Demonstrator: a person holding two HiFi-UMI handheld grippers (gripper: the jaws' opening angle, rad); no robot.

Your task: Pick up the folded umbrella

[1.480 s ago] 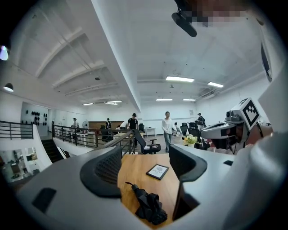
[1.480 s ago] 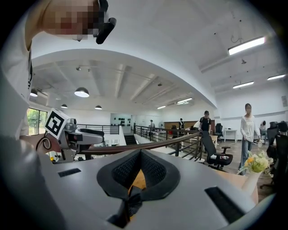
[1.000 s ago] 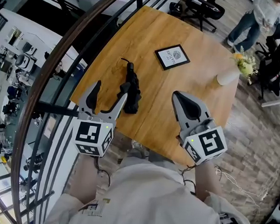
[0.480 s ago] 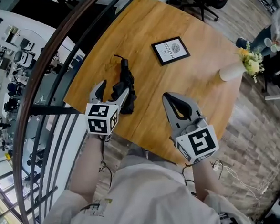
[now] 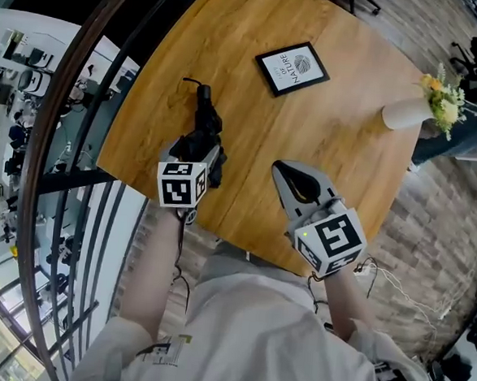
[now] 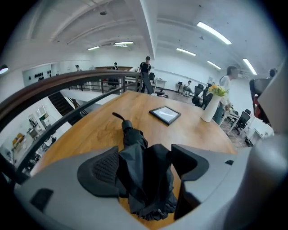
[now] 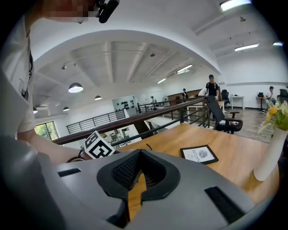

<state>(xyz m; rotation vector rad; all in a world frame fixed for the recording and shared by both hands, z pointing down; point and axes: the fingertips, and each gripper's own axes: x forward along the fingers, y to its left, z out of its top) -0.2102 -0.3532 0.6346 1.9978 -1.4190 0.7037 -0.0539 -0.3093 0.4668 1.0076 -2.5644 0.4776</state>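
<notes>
My left tool (image 6: pixel 145 168) pinches the folded umbrella (image 6: pixel 133 148) at its bunched end, down on the bench (image 6: pixel 193 130). From the head view the marker cube (image 5: pixel 182 186) hides that grip. My right tool (image 7: pixel 140 175) is pressed together, empty. Farther off, the strap end (image 5: pixel 189 83) lies on the wood.

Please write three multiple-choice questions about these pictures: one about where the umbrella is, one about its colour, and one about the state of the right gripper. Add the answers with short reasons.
1. Where is the folded umbrella?
A. in a bag
B. between the jaws of the left gripper, on the table
C. on the floor

2. What colour is the umbrella?
A. red
B. yellow
C. black

3. How do the jaws of the right gripper stand?
A. together, holding nothing
B. wide apart
C. around a cup

Answers:
1. B: the left gripper view shows its fabric filling the gap between the jaws.
2. C: it looks black in every view.
3. A: the right gripper view shows the pads meeting, with nothing between them.
</notes>
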